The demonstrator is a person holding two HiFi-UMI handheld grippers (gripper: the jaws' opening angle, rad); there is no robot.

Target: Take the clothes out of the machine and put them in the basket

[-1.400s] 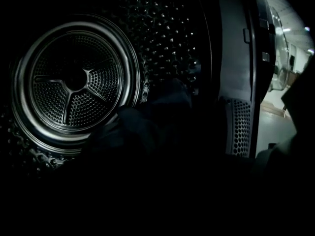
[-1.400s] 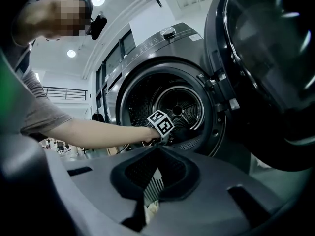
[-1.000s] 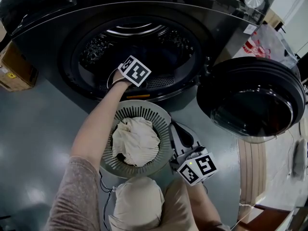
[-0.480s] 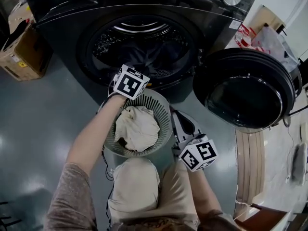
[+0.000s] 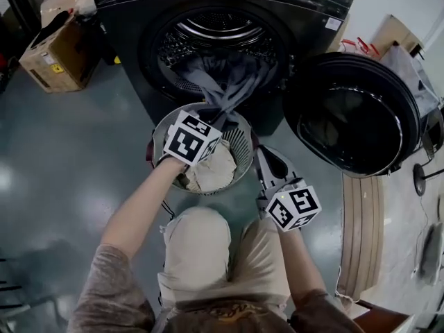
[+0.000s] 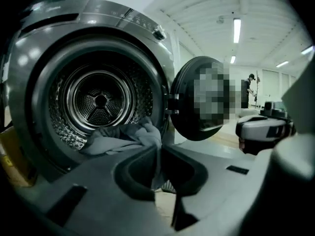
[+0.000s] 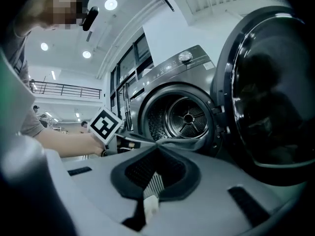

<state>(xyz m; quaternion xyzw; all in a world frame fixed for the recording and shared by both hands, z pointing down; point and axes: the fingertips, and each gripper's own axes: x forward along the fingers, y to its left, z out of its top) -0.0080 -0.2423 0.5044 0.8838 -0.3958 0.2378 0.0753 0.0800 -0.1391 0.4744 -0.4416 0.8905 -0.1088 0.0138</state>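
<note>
The head view is dim and greyish, with soft white spots of glare on the shiny floor [image 5: 69, 151] and a dark, glossy door [image 5: 357, 113] that mirrors the room faintly. Both gripper views bend round like a fishbowl with black corners, and whatever sits closest to the camera looks soft and fuzzy. Long ceiling lamps [image 6: 236, 30] and round lamps [image 7: 110, 4] glow bright white up high, and the metal drum [image 6: 101, 100] glints in rings.

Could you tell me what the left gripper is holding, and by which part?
The left gripper pinches the grey garment by a bunched fold; the rest trails back into the drum.
</note>
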